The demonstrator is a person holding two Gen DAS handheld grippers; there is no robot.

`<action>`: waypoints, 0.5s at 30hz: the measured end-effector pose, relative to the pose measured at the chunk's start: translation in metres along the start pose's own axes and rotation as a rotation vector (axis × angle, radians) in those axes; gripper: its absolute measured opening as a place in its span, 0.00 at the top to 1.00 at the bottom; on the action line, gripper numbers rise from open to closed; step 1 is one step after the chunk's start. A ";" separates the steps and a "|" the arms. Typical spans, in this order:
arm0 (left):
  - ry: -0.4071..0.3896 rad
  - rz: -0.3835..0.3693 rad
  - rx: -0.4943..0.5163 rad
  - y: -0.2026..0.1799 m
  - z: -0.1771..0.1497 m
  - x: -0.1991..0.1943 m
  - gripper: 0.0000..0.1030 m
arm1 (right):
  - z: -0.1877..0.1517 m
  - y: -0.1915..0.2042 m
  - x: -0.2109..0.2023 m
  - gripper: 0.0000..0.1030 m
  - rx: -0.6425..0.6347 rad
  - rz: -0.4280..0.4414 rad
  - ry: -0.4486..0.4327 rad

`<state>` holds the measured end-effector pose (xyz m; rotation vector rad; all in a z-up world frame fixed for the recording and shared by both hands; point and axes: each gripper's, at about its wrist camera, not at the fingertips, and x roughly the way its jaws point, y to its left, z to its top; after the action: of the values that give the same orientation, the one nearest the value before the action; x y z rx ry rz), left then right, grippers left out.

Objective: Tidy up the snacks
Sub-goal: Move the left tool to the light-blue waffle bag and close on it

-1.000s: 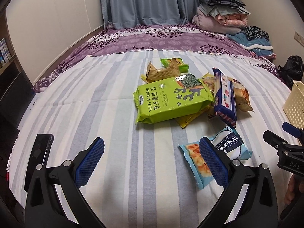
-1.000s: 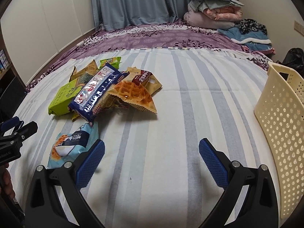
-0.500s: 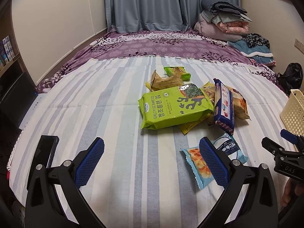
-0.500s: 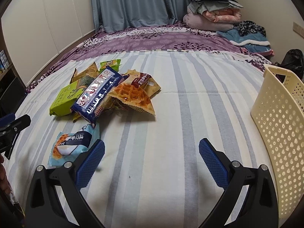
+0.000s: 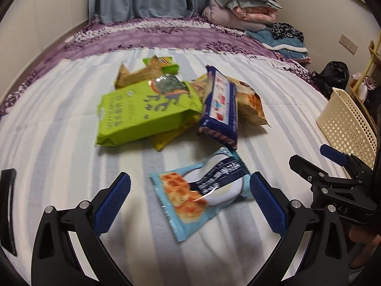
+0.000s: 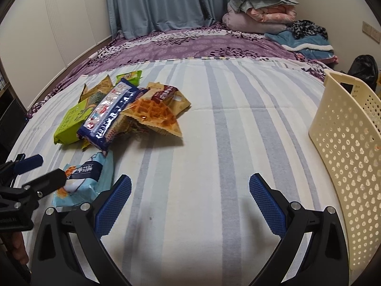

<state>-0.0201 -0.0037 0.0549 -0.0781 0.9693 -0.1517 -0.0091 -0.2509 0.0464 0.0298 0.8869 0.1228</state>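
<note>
snacks: a loose pile of sealed packets on a striped bed sheet (image 6: 214,143), far left of the right gripper's view, well apart from the basket.
nearest packet: a light blue waffle packet (image 5: 202,193) lies flat and alone, near side of the pile, between the pads of the left gripper (image 5: 190,200).
pile: a lime green seaweed pack (image 5: 142,112), a dark blue biscuit pack (image 5: 220,107) leaning on it, a clear waffle packet (image 6: 154,116) and several smaller wrappers beneath, overlapping.
handling, as a judgement: the packets look light, thin and crinkly, with glossy film likely to slip; waffles and biscuits inside could crush, so a gentle pinch suits them.
where to hold, as a judgement: the crimped end seam or a long side edge of the blue packet, not its puffed middle.
left gripper: fingers spread wide, holding nothing, low over the sheet.
right gripper (image 6: 190,200): fingers spread wide, holding nothing, over bare sheet.
container: a cream perforated basket (image 6: 352,143) stands at the far right edge of the bed.
contents: the inside is mostly hidden; no snack shows in it.
</note>
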 end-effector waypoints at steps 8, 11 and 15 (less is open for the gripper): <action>0.069 0.000 -0.078 -0.020 0.003 0.035 0.02 | 0.000 -0.019 0.005 0.05 0.039 -0.033 0.003; 0.078 0.038 -0.070 -0.026 0.002 0.045 0.02 | 0.001 -0.024 0.007 0.05 0.047 -0.042 0.003; 0.083 0.071 -0.055 -0.028 0.000 0.052 0.02 | 0.001 -0.031 0.009 0.05 0.059 -0.048 0.001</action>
<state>0.0062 -0.0393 0.0165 -0.0883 1.0577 -0.0630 0.0004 -0.2807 0.0375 0.0632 0.8919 0.0515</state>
